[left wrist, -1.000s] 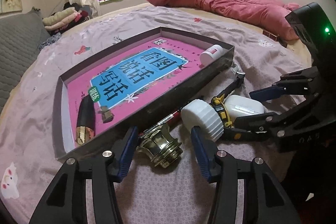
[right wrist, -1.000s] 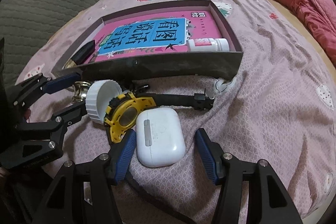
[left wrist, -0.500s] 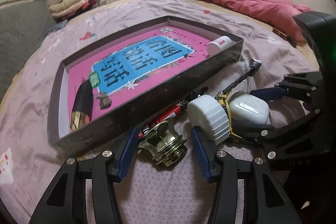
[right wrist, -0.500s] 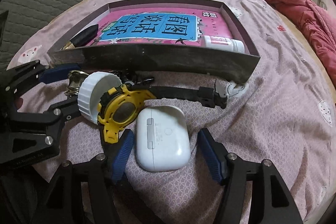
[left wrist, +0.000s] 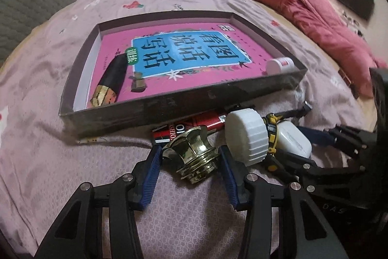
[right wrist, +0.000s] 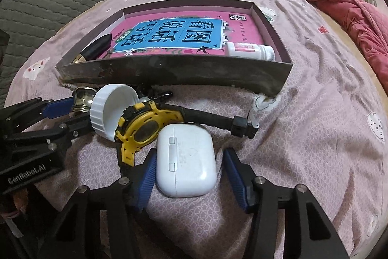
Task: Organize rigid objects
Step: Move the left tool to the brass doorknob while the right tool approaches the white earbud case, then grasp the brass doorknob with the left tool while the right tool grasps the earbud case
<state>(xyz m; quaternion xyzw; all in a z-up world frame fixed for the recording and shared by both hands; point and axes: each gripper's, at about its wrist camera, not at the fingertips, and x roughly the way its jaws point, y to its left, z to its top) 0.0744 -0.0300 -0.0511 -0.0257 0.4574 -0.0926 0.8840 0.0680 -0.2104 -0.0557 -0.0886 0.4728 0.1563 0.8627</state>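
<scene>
Down on the mauve patterned bedsheet (right wrist: 315,98), the left gripper (left wrist: 189,159) straddles a shiny brass threaded fitting (left wrist: 191,157); its blue pads are closing, the left one about at the metal, the right one a sliver off. At its two o'clock lie a ribbed white plastic cap (left wrist: 247,137) and a red tube (left wrist: 194,125) printed with white letters, only "OI" and part of "ASHIO" readable.

Meanwhile the right gripper (right wrist: 188,174) brackets a white rounded earbud case (right wrist: 186,159), jaws closing with a gap on the right pad; whether the left pad touches I cannot tell. At its eleven o'clock sits a yellow-and-black wristwatch (right wrist: 145,130), touching the cap. The left gripper's body there reads "GenRobot.AI".

At twelve o'clock rests a shallow dark cardboard tray (right wrist: 169,72) holding a pink book (left wrist: 184,57) with large Chinese characters on a blue panel, a white pill bottle (right wrist: 249,50) with a pink label at its right end, and a black-and-gold wedge-shaped object (left wrist: 111,81) at its left.
</scene>
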